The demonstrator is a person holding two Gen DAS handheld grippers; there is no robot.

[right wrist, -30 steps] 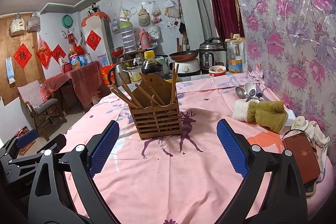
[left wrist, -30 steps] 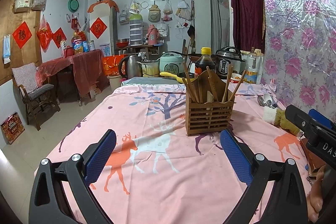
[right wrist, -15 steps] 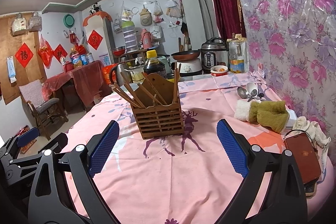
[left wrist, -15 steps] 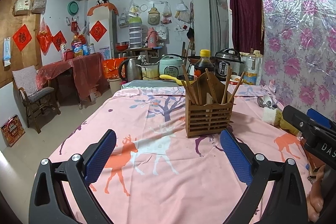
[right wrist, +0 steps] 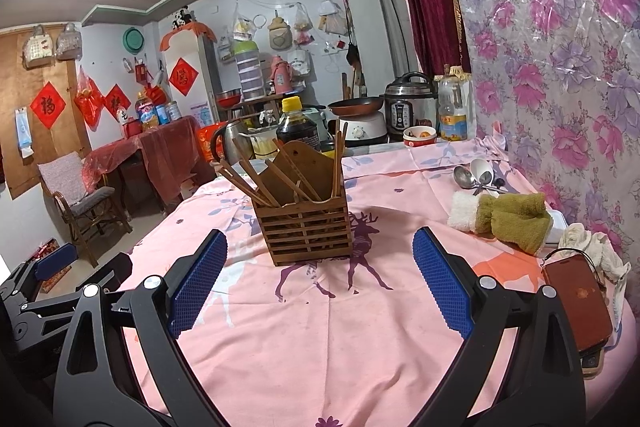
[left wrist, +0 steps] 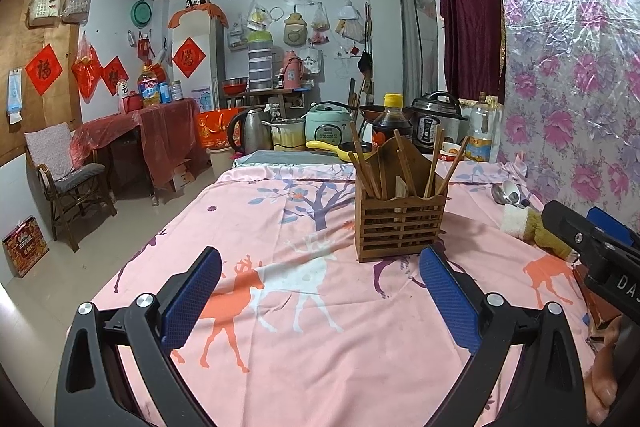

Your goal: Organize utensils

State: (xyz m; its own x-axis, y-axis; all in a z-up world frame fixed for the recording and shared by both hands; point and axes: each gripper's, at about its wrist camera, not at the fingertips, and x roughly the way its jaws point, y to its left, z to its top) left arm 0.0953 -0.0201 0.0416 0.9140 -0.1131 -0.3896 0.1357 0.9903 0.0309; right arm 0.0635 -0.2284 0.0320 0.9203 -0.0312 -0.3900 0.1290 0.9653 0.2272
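A slatted wooden utensil holder (left wrist: 400,227) (right wrist: 308,233) stands on the pink tablecloth, with several wooden chopsticks (left wrist: 366,169) (right wrist: 248,179) leaning out of it. Two spoons (right wrist: 474,175) (left wrist: 507,193) lie on the cloth near the floral wall. My left gripper (left wrist: 320,301) hovers open over the cloth, short of the holder and left of it. Over the near part of the table, my right gripper (right wrist: 320,285) is open as well, the holder straight ahead between its blue pads. Nothing is held in either one.
A green-and-white towel (right wrist: 504,223), a white cloth (right wrist: 592,247) and a brown phone case (right wrist: 578,303) lie at the right. A dark sauce bottle (right wrist: 296,129), cookers (right wrist: 410,111) and a kettle (left wrist: 250,135) crowd the far end. A chair (left wrist: 68,183) stands on the floor at left.
Both grippers stay open and nearly still. The right wrist view has drifted a little, so the holder sits slightly farther right in it.
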